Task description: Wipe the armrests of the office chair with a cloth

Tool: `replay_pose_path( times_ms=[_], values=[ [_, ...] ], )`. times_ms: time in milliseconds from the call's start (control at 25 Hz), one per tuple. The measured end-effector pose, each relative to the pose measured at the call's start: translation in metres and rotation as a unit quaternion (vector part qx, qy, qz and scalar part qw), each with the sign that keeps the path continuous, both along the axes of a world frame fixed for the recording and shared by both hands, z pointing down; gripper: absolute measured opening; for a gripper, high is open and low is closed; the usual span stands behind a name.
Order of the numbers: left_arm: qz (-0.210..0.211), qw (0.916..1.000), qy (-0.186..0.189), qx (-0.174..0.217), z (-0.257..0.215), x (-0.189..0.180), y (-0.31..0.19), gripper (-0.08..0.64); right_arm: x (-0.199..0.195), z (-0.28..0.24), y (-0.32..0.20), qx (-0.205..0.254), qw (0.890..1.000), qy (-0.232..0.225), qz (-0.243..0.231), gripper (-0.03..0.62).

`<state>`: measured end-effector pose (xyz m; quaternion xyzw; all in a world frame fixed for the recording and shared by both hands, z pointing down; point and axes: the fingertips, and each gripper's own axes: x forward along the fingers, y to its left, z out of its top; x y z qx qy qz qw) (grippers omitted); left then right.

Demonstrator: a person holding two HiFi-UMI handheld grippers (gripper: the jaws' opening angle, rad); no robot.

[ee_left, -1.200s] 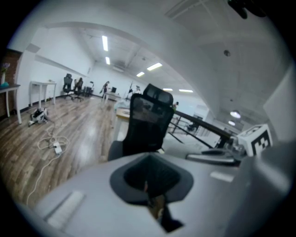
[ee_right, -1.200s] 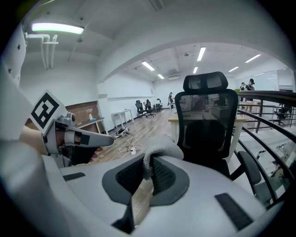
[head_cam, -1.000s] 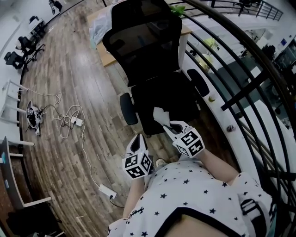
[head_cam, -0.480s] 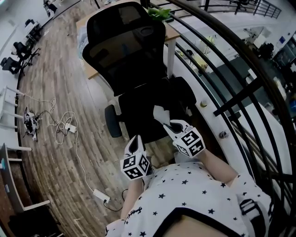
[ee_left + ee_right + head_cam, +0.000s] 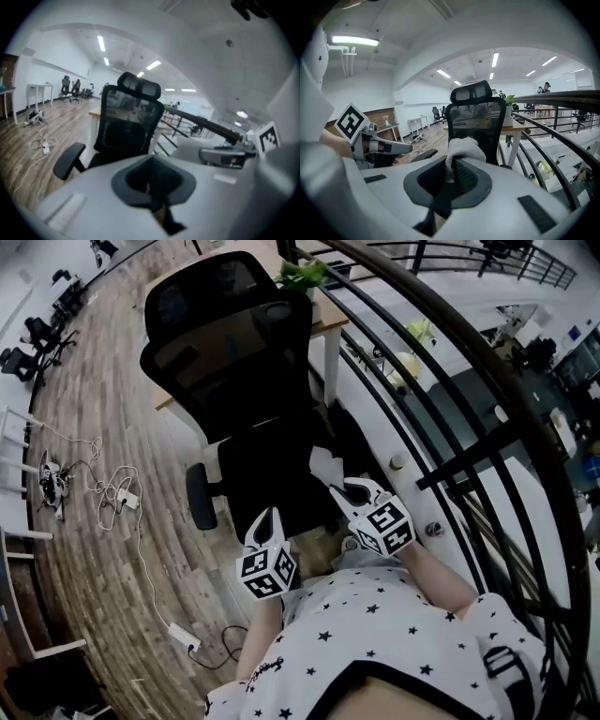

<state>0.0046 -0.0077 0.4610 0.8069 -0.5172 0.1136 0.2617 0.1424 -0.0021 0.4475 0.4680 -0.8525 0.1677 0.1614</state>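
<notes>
A black mesh office chair [image 5: 230,343] stands just ahead of me, its left armrest [image 5: 200,495] showing beside the seat [image 5: 267,470]. Its right armrest is not clearly visible by the railing. My right gripper [image 5: 345,491] is shut on a white cloth [image 5: 323,465], held over the seat's front right. In the right gripper view the cloth [image 5: 461,149] bunches out of the right gripper [image 5: 452,174], with the chair back [image 5: 476,122] beyond. My left gripper [image 5: 266,521] hovers at the seat's front edge. It looks shut and empty in its own view [image 5: 152,185], facing the chair [image 5: 129,124] and its armrest [image 5: 68,159].
A black curved railing [image 5: 450,381] runs close along the chair's right side. A wooden desk [image 5: 328,315] with a green plant [image 5: 302,276] stands behind the chair. Cables [image 5: 112,488] and a power strip [image 5: 184,638] lie on the wooden floor to the left.
The chair has slid left and slightly nearer in the head view as I shifted. Both grippers hold the same pose, with the cloth still in the right one.
</notes>
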Motion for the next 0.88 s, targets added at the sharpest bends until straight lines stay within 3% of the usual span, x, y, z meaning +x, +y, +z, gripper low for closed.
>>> replay_pose_path(
  times_ms=[520,880],
  values=[
    [-0.037,0.9993,-0.002,-0.009,0.011,0.061,-0.009,0.006,0.062,0.011,-0.012,-0.009,1.0,-0.007,-0.023,0.031],
    [-0.037,0.9985,-0.018,-0.035,0.019,0.071,0.002,0.006,0.086,0.032,-0.028,-0.029,1.0,-0.007,-0.008,0.031]
  ],
)
